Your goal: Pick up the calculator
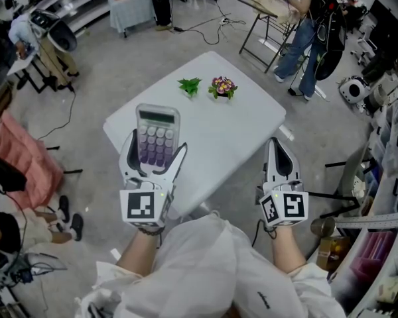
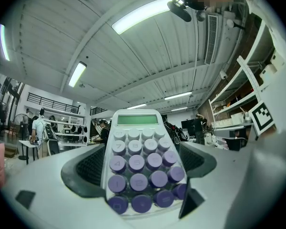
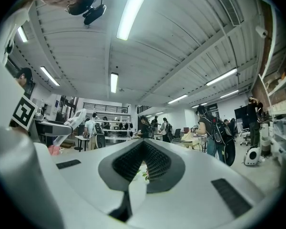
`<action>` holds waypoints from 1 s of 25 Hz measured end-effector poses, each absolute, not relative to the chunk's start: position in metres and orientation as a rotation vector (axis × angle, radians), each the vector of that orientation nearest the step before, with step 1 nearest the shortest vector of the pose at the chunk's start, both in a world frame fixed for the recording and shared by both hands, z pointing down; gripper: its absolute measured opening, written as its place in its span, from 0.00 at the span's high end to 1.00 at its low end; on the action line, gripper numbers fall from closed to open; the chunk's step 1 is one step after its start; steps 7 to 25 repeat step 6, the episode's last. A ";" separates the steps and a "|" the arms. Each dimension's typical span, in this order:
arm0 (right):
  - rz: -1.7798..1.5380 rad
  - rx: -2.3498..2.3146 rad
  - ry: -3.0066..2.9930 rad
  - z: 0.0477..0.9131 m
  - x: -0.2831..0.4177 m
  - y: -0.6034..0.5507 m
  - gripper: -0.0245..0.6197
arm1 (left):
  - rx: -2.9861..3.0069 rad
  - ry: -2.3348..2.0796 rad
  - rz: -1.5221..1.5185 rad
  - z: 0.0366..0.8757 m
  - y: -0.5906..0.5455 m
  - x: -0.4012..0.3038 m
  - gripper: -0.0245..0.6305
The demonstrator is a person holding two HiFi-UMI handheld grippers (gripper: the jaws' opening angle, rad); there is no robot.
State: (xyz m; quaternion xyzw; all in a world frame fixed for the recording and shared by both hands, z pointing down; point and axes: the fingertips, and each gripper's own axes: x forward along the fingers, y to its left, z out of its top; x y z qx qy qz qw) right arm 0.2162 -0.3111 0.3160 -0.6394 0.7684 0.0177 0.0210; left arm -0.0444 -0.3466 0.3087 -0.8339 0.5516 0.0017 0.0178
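Observation:
The calculator (image 1: 156, 138) has a pale body, a green display and purple round keys. It is lifted above the white table (image 1: 232, 128), held upright between the jaws of my left gripper (image 1: 152, 159). In the left gripper view the calculator (image 2: 140, 163) fills the space between the two dark pads, keys facing the camera. My right gripper (image 1: 280, 158) hovers over the table's right front corner, jaws closed together with nothing in them. In the right gripper view the right gripper (image 3: 144, 163) shows its pads meeting.
Two small plant ornaments sit at the far side of the table: a green leafy one (image 1: 190, 85) and a flowered one (image 1: 223, 87). A pink chair (image 1: 16, 161) stands at the left. People and a folding table (image 1: 272, 5) are beyond; shelves (image 1: 391, 177) line the right.

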 end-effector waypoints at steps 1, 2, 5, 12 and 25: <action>0.056 -1.982 2.382 0.316 0.216 -0.311 0.94 | -2.592 1.714 -0.001 0.310 -0.346 -0.044 0.21; 0.057 -1.982 2.382 0.315 0.216 -0.310 0.94 | -2.593 1.716 -0.007 0.311 -0.346 -0.044 0.21; 0.061 -1.983 2.382 0.315 0.217 -0.309 0.94 | -2.590 1.729 -0.016 0.313 -0.346 -0.045 0.21; 0.063 -1.982 2.382 0.315 0.217 -0.309 0.94 | -2.589 1.732 -0.017 0.314 -0.346 -0.045 0.21; 0.063 -1.982 2.382 0.315 0.217 -0.309 0.94 | -2.589 1.732 -0.017 0.314 -0.346 -0.045 0.21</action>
